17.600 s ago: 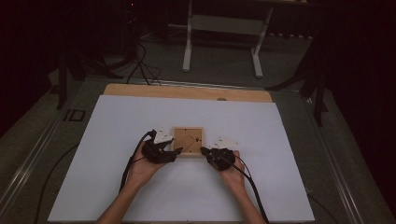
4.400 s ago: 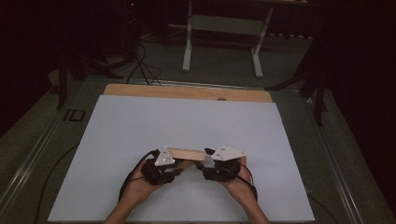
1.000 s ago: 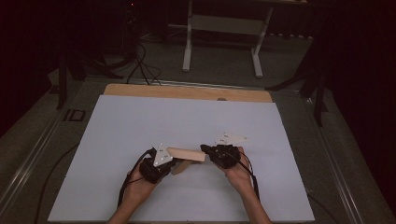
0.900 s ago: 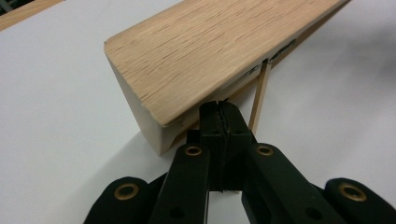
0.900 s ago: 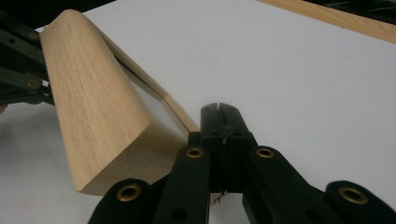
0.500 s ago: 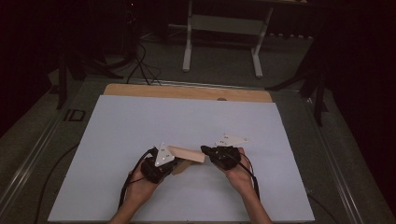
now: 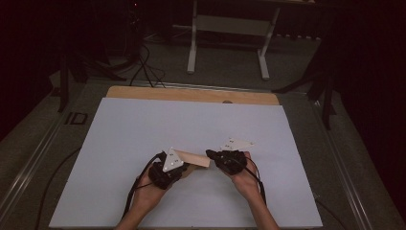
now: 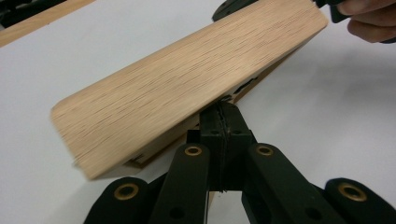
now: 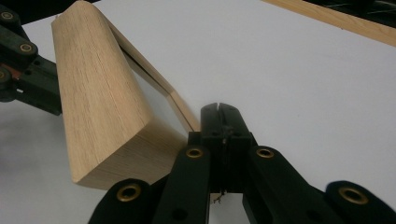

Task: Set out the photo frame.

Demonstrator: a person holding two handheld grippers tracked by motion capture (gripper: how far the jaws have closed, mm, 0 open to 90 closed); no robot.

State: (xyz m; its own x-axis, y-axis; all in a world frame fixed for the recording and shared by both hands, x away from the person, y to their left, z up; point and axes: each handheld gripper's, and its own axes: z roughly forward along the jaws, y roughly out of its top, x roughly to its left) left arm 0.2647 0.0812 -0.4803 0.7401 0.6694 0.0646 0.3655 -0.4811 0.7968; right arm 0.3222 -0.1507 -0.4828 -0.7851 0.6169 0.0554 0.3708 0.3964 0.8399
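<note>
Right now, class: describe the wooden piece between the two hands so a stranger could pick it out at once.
Start at the white sheet covering the table, then go to its near edge, where two hands meet. Between the left gripper and right gripper sits a wooden frame, tilted up on edge. It is the one pale oak-grained thing among black tools.

I saw the white sheet (image 7: 143, 129) bare all around; only the tilted wooden frame (image 7: 191, 158) stood between my left gripper (image 7: 178, 168) and right gripper (image 7: 210, 154).
</note>
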